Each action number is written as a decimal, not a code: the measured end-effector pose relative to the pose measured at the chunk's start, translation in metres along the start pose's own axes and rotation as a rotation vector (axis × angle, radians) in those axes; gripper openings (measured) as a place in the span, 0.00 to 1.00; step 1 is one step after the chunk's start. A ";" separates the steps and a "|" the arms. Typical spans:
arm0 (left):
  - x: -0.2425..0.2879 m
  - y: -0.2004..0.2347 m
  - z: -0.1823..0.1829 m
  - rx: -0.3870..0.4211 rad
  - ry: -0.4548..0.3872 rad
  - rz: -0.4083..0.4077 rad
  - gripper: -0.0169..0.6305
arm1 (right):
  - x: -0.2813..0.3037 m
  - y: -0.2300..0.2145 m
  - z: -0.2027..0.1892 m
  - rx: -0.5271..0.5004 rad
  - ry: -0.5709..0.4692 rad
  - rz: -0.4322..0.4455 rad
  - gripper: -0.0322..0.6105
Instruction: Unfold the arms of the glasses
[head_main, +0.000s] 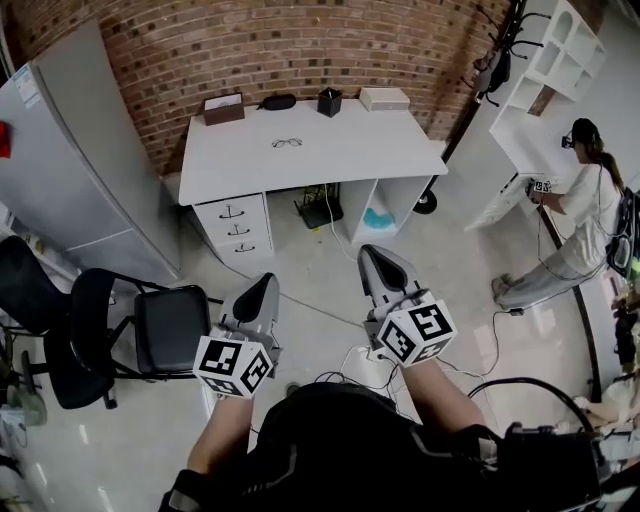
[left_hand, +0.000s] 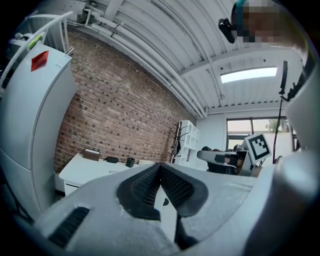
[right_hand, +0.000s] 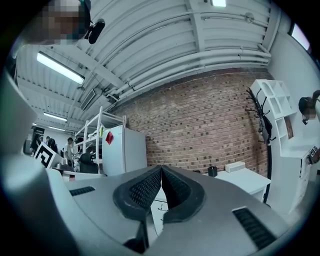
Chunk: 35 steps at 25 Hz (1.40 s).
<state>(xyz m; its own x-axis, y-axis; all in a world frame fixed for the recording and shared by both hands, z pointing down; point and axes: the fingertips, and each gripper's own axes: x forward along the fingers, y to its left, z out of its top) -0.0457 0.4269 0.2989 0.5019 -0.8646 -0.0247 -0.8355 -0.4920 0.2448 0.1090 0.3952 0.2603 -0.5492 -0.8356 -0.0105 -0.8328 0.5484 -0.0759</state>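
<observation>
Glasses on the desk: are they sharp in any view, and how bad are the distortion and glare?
Head view: the glasses are small but crisp on the white desk, with even lighting and bowed edges. Left gripper view: strong fisheye, dark corners, ceiling light blown out, glasses only a faint mark. Right gripper view: same fisheye, glasses tiny and faint.

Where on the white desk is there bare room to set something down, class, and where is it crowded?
Bare: the front strip of the desk, plus wide patches left and right of the glasses. Crowded: the back edge, where a brown box, black case, black cup and white box line the brick wall.
</observation>
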 end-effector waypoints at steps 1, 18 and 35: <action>-0.001 0.004 0.000 -0.004 0.001 -0.010 0.04 | 0.003 0.005 0.000 -0.006 0.000 -0.002 0.06; 0.026 0.049 0.002 -0.011 0.012 -0.025 0.04 | 0.059 -0.008 -0.029 0.023 0.046 -0.009 0.06; 0.180 0.095 0.015 0.007 0.059 0.048 0.04 | 0.169 -0.121 -0.015 0.042 0.026 0.073 0.06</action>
<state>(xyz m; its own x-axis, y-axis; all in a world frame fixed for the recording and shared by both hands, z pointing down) -0.0385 0.2227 0.3028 0.4729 -0.8800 0.0442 -0.8605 -0.4505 0.2379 0.1160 0.1881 0.2831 -0.6106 -0.7919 0.0085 -0.7870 0.6056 -0.1177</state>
